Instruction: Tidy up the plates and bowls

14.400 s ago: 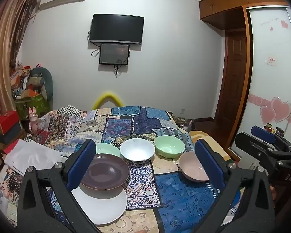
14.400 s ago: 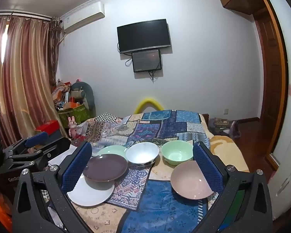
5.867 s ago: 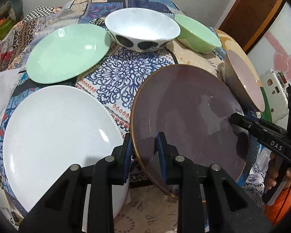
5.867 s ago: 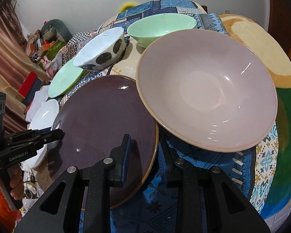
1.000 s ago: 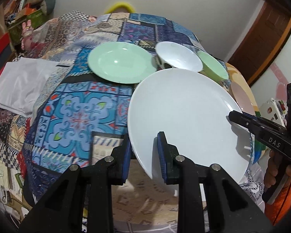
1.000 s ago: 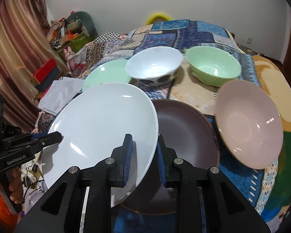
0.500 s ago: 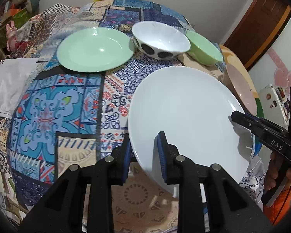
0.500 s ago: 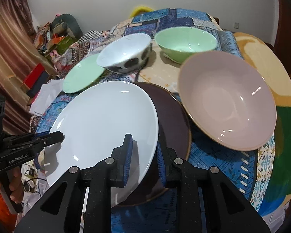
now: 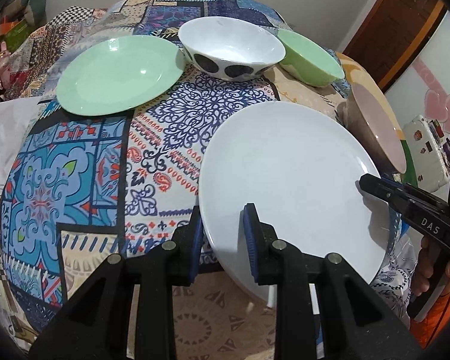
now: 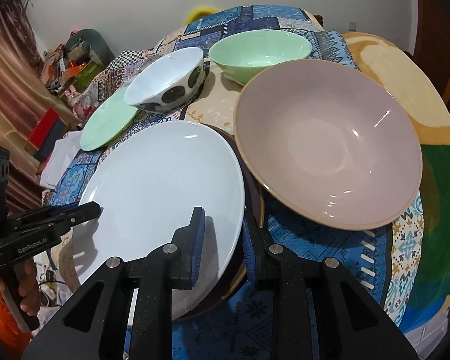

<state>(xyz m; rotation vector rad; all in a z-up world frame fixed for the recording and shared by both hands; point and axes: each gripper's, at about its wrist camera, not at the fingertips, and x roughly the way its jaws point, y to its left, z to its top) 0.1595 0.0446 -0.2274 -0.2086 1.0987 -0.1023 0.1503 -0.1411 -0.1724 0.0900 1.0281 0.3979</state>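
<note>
Both grippers hold a large white plate (image 9: 288, 180) (image 10: 159, 192). My left gripper (image 9: 222, 219) is shut on its near left rim. My right gripper (image 10: 223, 219) is shut on the opposite rim, and its tip (image 9: 372, 184) shows in the left wrist view. The plate hangs slightly tilted, low over a dark purple plate (image 10: 254, 192), of which only a sliver shows. A pink bowl (image 10: 327, 150) sits just right of them. Behind stand a green bowl (image 10: 259, 51), a white bowl with black spots (image 9: 231, 49) and a green plate (image 9: 117, 72).
Everything rests on a patchwork cloth (image 9: 75, 174) that drops away at the front and sides. A folded white cloth (image 9: 3, 138) lies at the left edge. A white box (image 9: 426, 150) stands on the floor at the right. Clutter (image 10: 72, 57) is stacked by the curtain.
Both grippers have carried the white plate down and over towards the pink bowl. It now covers nearly all of the purple plate. Both grips are unchanged.
</note>
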